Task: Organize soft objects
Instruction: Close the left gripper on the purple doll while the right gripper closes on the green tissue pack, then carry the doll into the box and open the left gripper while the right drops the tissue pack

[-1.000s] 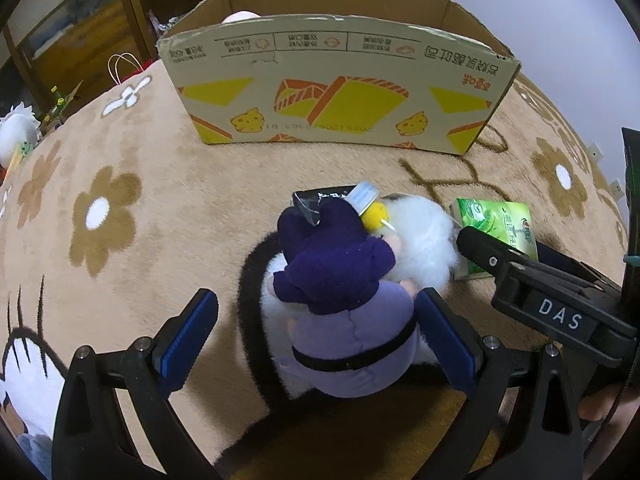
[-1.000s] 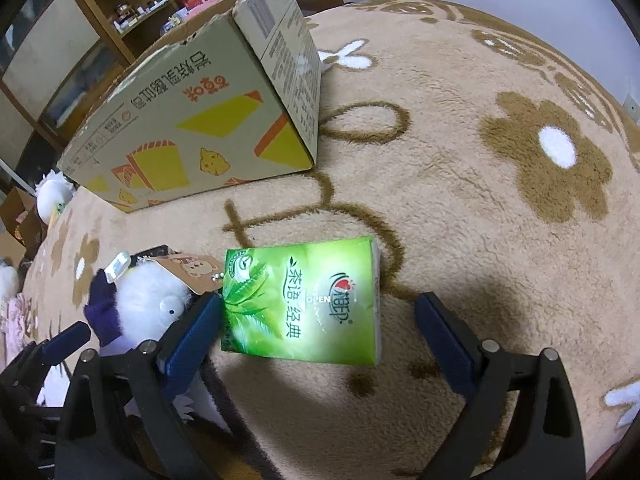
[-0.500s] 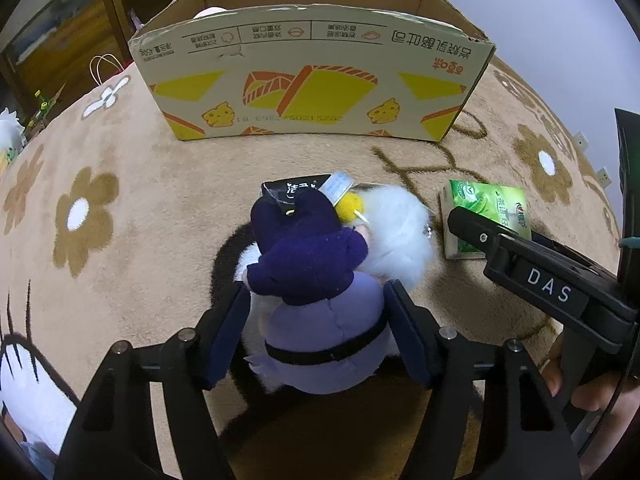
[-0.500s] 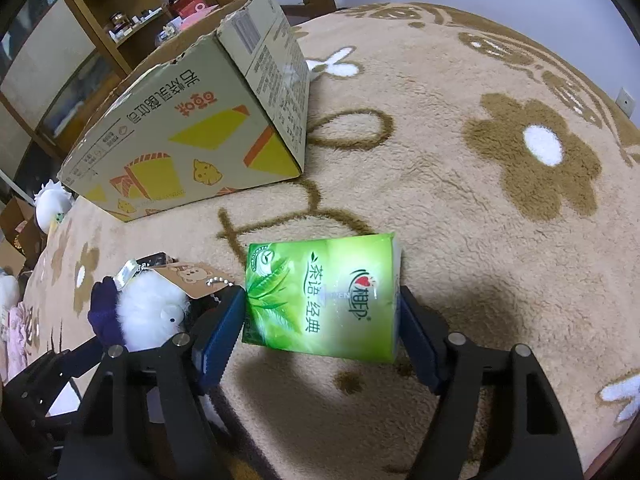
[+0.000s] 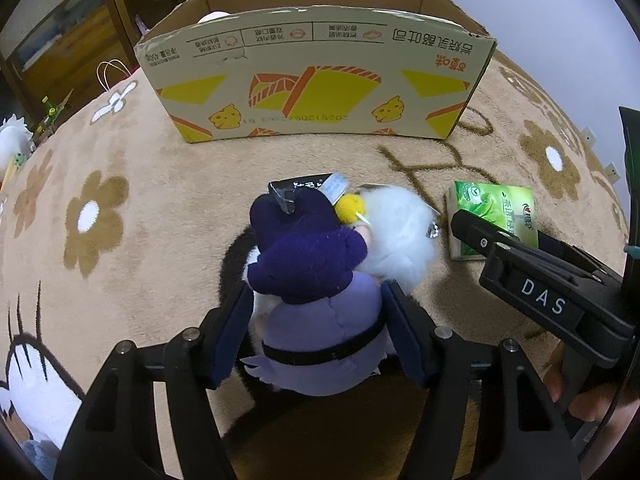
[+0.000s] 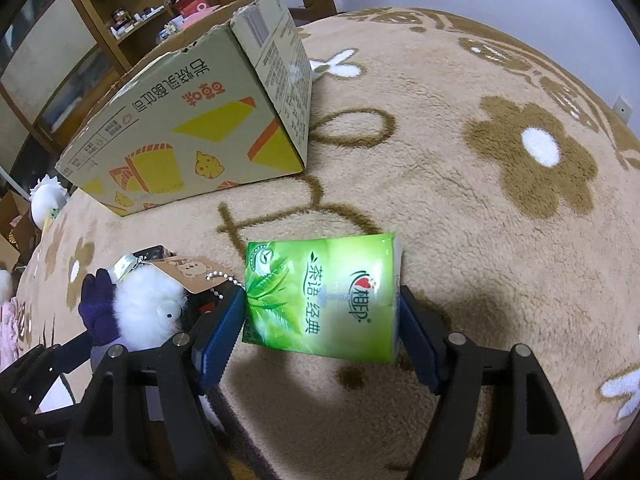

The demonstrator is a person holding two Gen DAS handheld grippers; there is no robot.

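A purple plush toy (image 5: 308, 256) with a pale lilac body lies on the flower-patterned carpet. My left gripper (image 5: 317, 306) is closing on its body, and both blue pads press its sides. A white fluffy toy (image 5: 400, 236) with a brown paper tag (image 6: 182, 272) touches it on the right. A green tissue pack (image 6: 324, 296) sits between the blue pads of my right gripper (image 6: 320, 306), which is shut on its two ends. From the left wrist view the same tissue pack (image 5: 496, 208) is on the right, partly hidden behind the right gripper's black frame.
An open cardboard box (image 5: 320, 80) with yellow and orange prints stands on the carpet (image 6: 480, 220) beyond both toys. A white plush (image 6: 46, 200) lies past the carpet's left edge. Wooden shelves (image 6: 120, 20) rise behind. A hand (image 5: 592, 412) holds the right gripper.
Both grippers closed from wide open: the left onto the purple plush toy, the right onto the tissue pack. Neither hand shifted noticeably.
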